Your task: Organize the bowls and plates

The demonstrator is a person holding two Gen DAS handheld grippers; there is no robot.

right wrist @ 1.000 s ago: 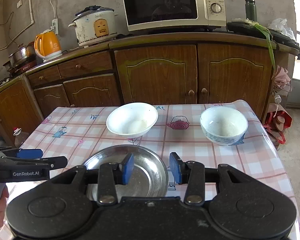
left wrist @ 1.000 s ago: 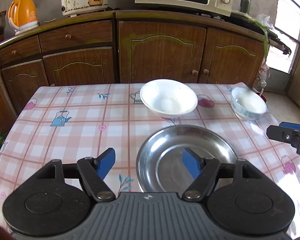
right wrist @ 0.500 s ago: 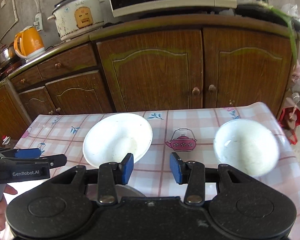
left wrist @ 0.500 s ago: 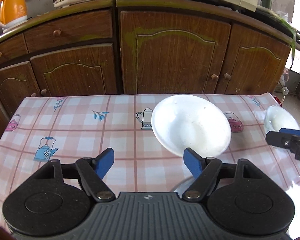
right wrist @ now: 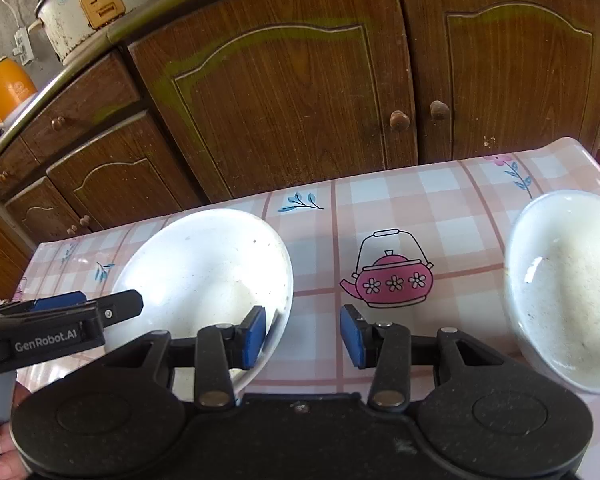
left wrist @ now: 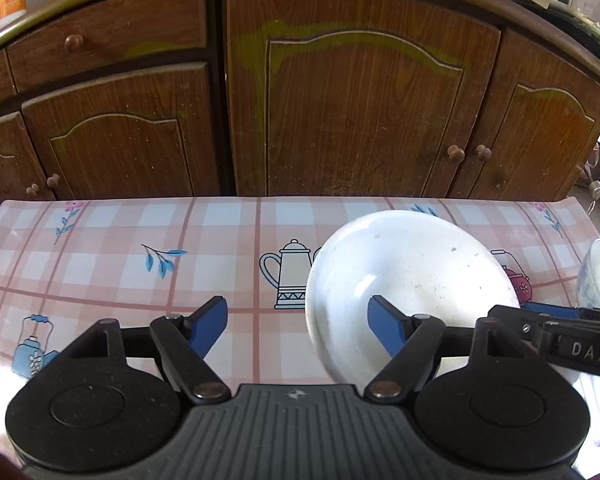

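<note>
Left wrist view: low and close over checked tablecloth, angled down toward brown cabinets. Right wrist view: same tilt, set further right. Shared by both: wide white bowl, cabinet fronts, cloth's far edge.

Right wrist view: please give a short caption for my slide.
Open right gripper between white bowl and patterned bowl on checked tablecloth.

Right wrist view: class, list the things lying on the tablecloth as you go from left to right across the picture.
White shallow bowl → pink teapot print on the tablecloth → deeper white bowl at the right edge.
</note>
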